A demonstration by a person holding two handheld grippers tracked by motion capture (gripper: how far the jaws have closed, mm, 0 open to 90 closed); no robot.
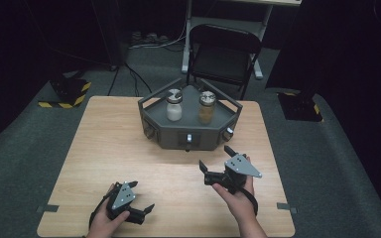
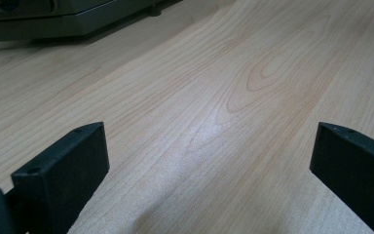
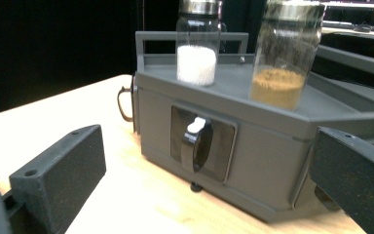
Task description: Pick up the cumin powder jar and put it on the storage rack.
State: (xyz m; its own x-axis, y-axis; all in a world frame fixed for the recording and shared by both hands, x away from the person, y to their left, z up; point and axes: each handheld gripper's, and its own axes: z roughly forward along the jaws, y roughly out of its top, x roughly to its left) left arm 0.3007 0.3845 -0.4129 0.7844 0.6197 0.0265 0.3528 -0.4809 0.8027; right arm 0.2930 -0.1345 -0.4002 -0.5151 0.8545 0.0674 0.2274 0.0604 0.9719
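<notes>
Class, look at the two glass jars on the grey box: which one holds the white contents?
The left jar in the high view, with white grains. The other jar beside it holds brown powder. Both stand upright on the grey box.

Two jars (image 1: 173, 105) (image 1: 207, 107), one grey stand (image 1: 188, 133), one table (image 1: 109, 148), one folding chair (image 1: 223, 54).

Black folding chair (image 1: 224, 52) behind table (image 1: 104, 144); hazard-striped block (image 1: 68, 92) on floor.
</notes>
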